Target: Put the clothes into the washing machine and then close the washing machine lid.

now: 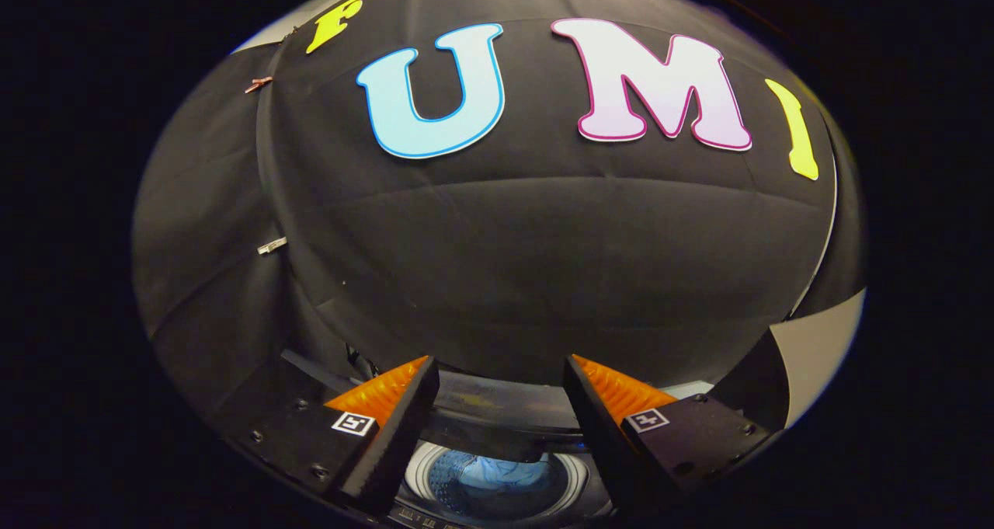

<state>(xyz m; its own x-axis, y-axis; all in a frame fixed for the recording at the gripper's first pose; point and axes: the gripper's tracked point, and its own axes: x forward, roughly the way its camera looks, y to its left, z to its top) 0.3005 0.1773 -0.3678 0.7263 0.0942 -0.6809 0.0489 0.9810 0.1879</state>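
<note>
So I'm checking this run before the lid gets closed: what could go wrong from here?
1. The gripper hangs above the washing machine with its fingers open and holding nothing, aimed mostly at the booth wall; the raised lid sits low between them, so a reach for it could miss.
2. Blue clothes lie in the drum, which is partly hidden. Any cloth over the rim might get pinched by the lid.

Dim booth, matte black cloth wall (497, 257) evenly lit, no glare. Strong fisheye bending at edges. Open gripper (501, 374) fingers sharp; round steel washing machine drum (497, 482) glows blue, slightly soft.
</note>
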